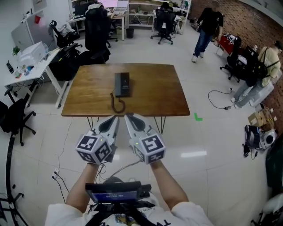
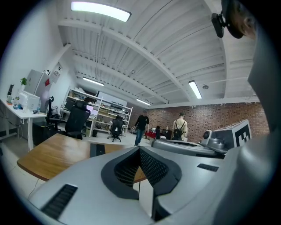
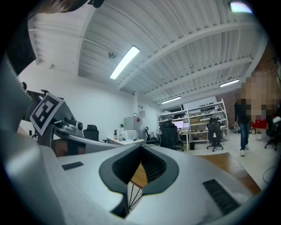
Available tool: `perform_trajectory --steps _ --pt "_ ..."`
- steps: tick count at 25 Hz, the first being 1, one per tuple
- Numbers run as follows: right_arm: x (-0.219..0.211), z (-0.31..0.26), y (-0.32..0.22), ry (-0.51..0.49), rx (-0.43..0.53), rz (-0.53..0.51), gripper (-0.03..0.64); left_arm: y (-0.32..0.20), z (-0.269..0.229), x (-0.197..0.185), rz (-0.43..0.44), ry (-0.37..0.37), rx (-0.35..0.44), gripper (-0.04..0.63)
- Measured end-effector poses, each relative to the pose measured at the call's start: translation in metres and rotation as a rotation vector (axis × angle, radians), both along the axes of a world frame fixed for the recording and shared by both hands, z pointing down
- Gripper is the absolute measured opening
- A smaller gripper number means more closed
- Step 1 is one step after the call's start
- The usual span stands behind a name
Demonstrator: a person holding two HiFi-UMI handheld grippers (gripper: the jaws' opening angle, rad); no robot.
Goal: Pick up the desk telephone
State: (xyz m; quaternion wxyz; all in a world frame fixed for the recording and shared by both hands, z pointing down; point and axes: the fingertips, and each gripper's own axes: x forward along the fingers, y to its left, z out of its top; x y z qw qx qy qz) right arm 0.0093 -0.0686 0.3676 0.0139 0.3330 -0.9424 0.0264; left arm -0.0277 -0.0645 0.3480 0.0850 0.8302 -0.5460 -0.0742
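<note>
task not started: phone (image 1: 122, 84) lies untouched on worktop (image 1: 154, 95) at 12 o'clock; left gripper (image 1: 113, 120) and right gripper (image 1: 129, 118) closed, empty, short of it.

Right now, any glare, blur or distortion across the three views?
Head view: telephone sharp, light glare on the floor, edges bent by fisheye. Left gripper view: dark round corners, ceiling lamp blown out. Right gripper view: same dark corners, ceiling lines bowed.
</note>
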Motion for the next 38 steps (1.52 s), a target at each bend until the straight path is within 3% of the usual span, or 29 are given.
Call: perform_trajectory --steps 9,22,33,38 --pt "-0.015 0.014 -0.023 0.009 -0.008 -0.014 0.000 -0.024 0.014 -0.013 -0.017 0.006 -0.010 0.000" --pt "-0.036 0.030 -0.114 0.027 -0.034 0.019 0.044 -0.120 0.029 -0.040 -0.013 0.038 -0.026 0.000" --pt "-0.059 0.048 -0.199 0.062 -0.087 0.050 0.044 -0.206 0.060 -0.068 -0.005 0.010 -0.101 0.000" --pt "-0.074 0.061 -0.235 0.075 -0.123 0.061 0.044 -0.243 0.073 -0.084 0.016 0.016 -0.141 0.035"
